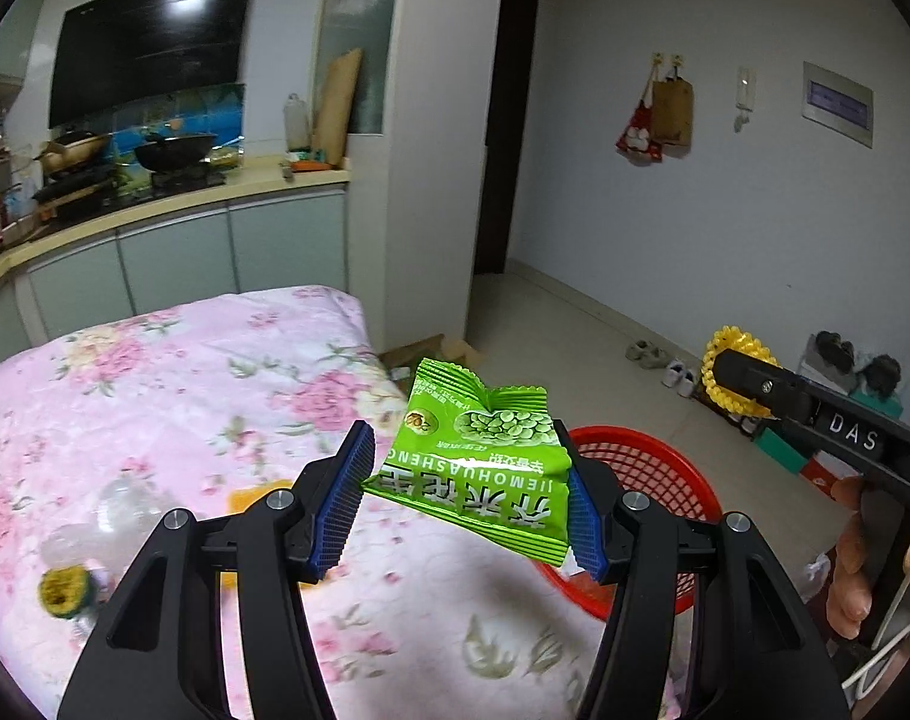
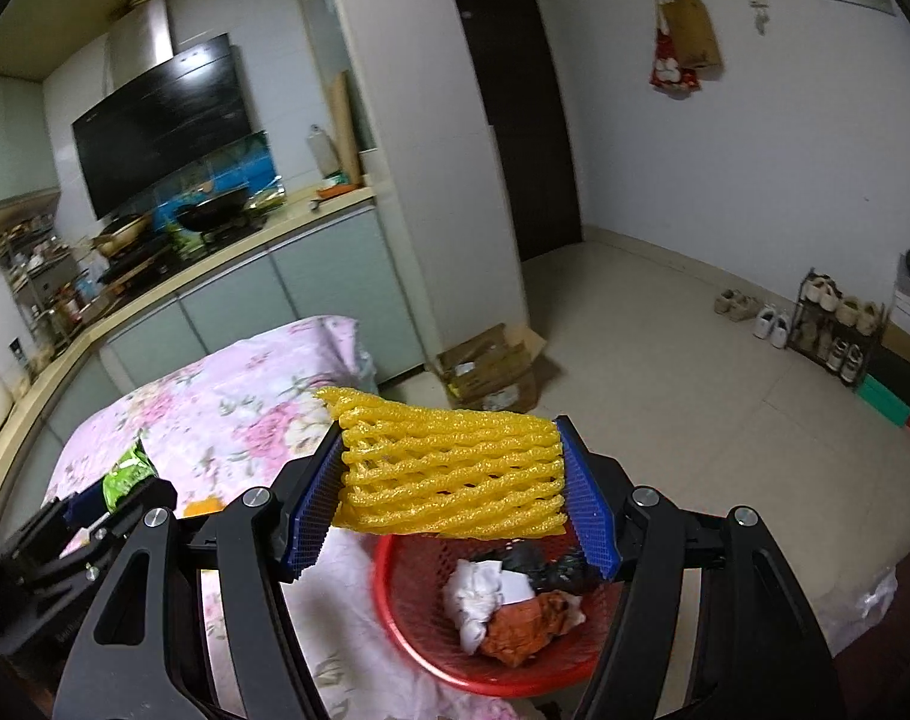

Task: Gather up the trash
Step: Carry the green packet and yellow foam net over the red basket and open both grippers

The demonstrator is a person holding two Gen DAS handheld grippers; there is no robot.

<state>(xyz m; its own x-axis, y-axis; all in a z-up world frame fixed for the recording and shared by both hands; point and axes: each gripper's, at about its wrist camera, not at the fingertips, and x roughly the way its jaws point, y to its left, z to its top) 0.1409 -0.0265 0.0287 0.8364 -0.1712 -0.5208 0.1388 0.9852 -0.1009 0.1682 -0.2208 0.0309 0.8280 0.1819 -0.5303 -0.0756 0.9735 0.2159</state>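
Green snack packet (image 1: 481,456) is pinched between the blue pads of the left gripper (image 1: 472,501), held up in the air. Right gripper (image 2: 452,495) has its jaws clamped on a yellow foam net (image 2: 455,471), and just under them sits the red basket (image 2: 419,642) with crumpled trash inside, on the floral cloth (image 1: 185,384).
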